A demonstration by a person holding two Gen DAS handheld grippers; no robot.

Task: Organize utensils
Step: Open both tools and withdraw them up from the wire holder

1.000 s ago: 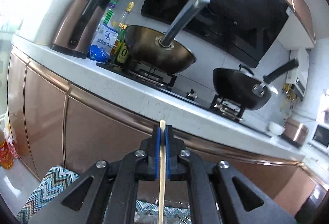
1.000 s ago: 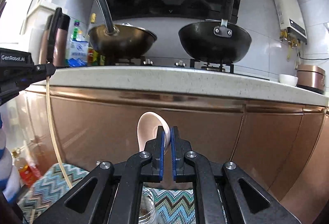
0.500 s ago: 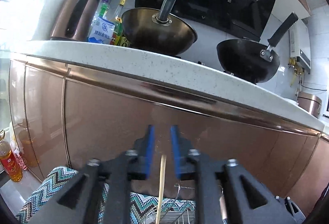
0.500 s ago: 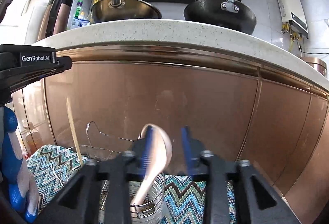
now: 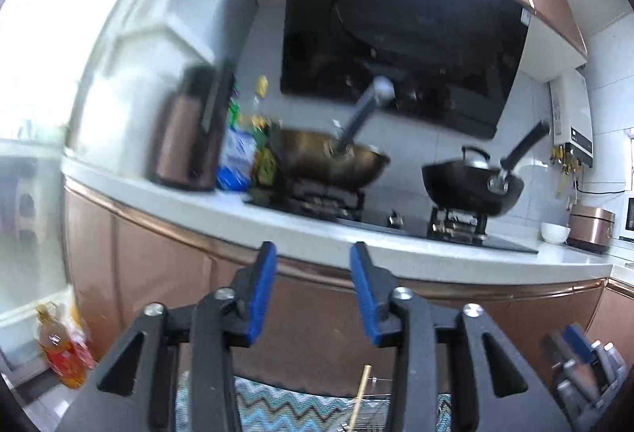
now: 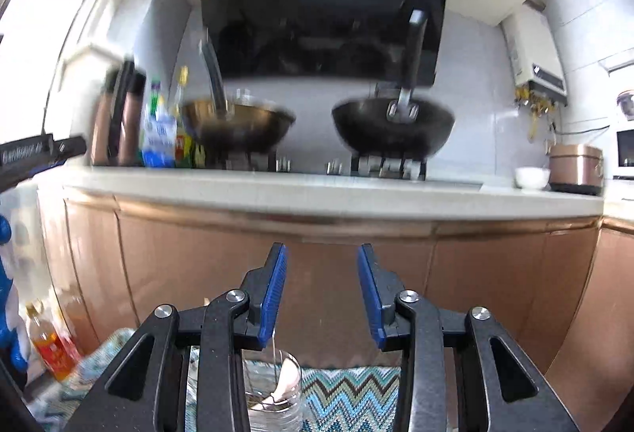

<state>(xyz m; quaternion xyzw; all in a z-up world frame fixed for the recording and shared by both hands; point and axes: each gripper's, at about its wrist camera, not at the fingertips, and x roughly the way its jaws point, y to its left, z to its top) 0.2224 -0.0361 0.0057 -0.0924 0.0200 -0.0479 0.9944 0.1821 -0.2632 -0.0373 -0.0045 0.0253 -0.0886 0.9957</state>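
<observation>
Copper-fronted kitchen cabinets (image 6: 325, 257) fill the background beyond a zigzag-patterned cloth (image 6: 348, 388). The left claw (image 5: 313, 293) and right claw (image 6: 321, 293) are both spreading with nothing between their blue pads. A pale wooden chopstick (image 5: 360, 392) stands low in a wire rack (image 5: 372, 418) and a pink ceramic spoon (image 6: 287, 378) sits in a clear glass jar (image 6: 273, 404), so these two pieces look stowed; whether more remain, I cannot tell.

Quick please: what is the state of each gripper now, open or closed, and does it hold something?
Left gripper: jaws opening, nothing between them; chopstick stands below.
Right gripper: jaws opening, nothing held; spoon sits in the glass.
</observation>
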